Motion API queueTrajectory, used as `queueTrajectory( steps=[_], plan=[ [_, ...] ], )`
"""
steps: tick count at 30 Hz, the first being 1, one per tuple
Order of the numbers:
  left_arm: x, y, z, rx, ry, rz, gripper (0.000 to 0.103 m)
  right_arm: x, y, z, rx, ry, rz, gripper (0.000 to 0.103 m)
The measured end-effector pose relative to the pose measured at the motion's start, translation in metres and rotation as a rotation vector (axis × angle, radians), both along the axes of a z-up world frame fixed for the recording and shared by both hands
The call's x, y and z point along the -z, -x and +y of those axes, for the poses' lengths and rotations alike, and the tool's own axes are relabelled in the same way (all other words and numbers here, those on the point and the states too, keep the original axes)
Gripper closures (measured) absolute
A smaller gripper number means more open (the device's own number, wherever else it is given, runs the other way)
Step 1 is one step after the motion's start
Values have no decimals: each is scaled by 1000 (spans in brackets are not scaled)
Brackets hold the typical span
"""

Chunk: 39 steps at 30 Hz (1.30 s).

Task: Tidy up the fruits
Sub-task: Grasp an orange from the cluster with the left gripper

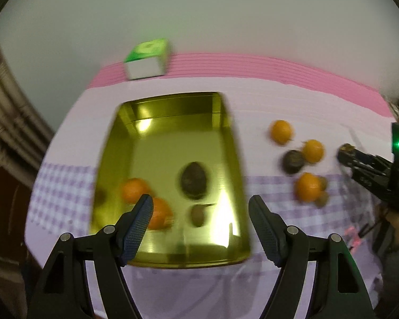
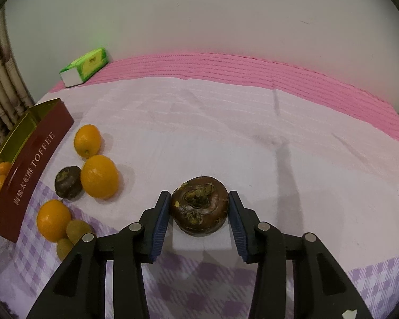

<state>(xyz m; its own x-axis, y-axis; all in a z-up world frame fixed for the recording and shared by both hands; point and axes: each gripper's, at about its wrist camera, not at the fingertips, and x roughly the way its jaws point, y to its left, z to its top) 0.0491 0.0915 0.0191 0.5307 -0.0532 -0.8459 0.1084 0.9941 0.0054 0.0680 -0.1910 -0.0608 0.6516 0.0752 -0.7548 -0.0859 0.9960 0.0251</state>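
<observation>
Right gripper: angled down toward the cloth, jaws set either side of a dark brown water chestnut. The chestnut sits squarely between the two blue pads, close against both; whether it rests on the cloth or is lifted cannot be told. In the left wrist view the same gripper appears at the far right, with a brownish object at its tip and part of a hand behind it.

Left gripper: pitched steeply down above the near end of a gold tin tray, jaws apart, nothing between them. The view is blurred.

Tray contents, under and ahead of the left jaws: two oranges at the left, partly behind the left finger; a dark chestnut near the centre; a small olive-brown fruit just nearer the gripper. From the right wrist view the tray's outer wall is maroon, lettered "TOFFEE".

Loose fruit on the tablecloth, left of the right gripper and beside the tray: one orange farthest back; a second orange touching another dark chestnut; a third orange nearer, with two small green-brown fruits against it.

Far edge: a green and white box on the pink band of the cloth, by the wall.
</observation>
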Motion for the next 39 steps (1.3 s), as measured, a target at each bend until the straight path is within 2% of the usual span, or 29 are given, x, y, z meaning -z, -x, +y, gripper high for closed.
queueTrajectory(
  steps=[6,10,14,17,21,25,32,36,39],
  plan=[
    [6,-12,-54,119,30,44,29,1,15,-24,52,29,-15,63],
    [8,-21,-82,155,54,84,29,2,17,-30,68,25,-18,62],
    [15,-40,-95,142,109,160,29,2,17,-29,69,35,-18,62],
    [23,-48,-104,126,122,207,31,2,17,-30,69,38,-18,62],
    [36,-59,-107,89,162,282,43,2,16,-30,69,37,-18,62],
    [49,-70,-105,45,211,348,50,3,13,-28,68,35,-18,62],
    [57,-75,-112,47,208,369,54,3,15,-29,68,29,-19,62],
    [60,-76,-114,49,214,370,63,3,15,-29,69,29,-19,62],
    [60,-76,-112,50,217,368,65,3,15,-29,69,29,-19,62]
  ],
)
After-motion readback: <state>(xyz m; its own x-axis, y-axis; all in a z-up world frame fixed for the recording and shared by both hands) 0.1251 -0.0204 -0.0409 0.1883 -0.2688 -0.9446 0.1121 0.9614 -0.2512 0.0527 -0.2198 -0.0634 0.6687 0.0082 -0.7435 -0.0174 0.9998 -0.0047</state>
